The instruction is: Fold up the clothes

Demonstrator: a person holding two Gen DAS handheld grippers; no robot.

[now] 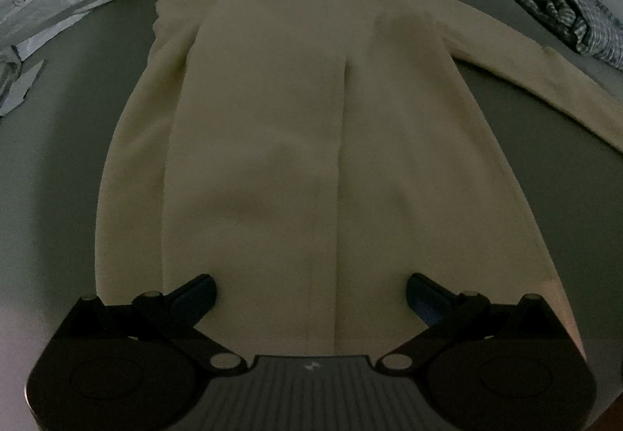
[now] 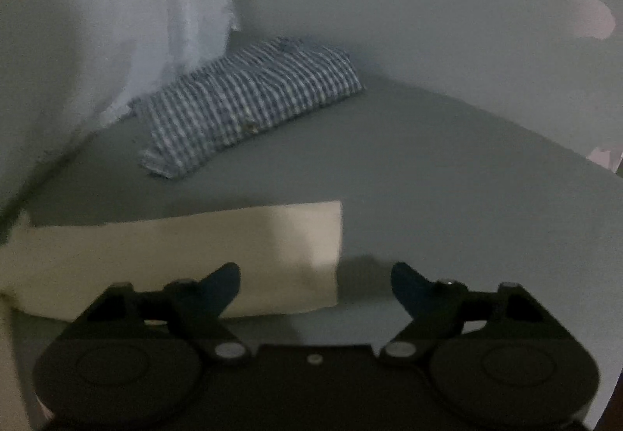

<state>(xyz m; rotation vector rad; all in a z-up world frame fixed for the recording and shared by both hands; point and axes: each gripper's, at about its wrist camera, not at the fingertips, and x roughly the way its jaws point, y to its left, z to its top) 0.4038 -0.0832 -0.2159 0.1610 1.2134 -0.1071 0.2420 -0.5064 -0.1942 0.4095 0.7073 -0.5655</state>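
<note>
A blue-and-white striped shirt (image 2: 249, 96) already lies folded ahead of the wide-open, empty right gripper (image 2: 315, 285), while the cream long-sleeved knit top (image 1: 311, 143) spreads flat ahead of the wide-open left gripper (image 1: 311, 292), one sleeve folded in, the other sleeve (image 2: 183, 255) still outstretched.

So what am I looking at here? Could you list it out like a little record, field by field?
surface: grey table
garment being folded: cream top, lying flat, one sleeve stretched out sideways
already folded: striped shirt, beside white cloth
left gripper: open, over the cream top's near edge
right gripper: open, at the sleeve's end, holding nothing
</note>
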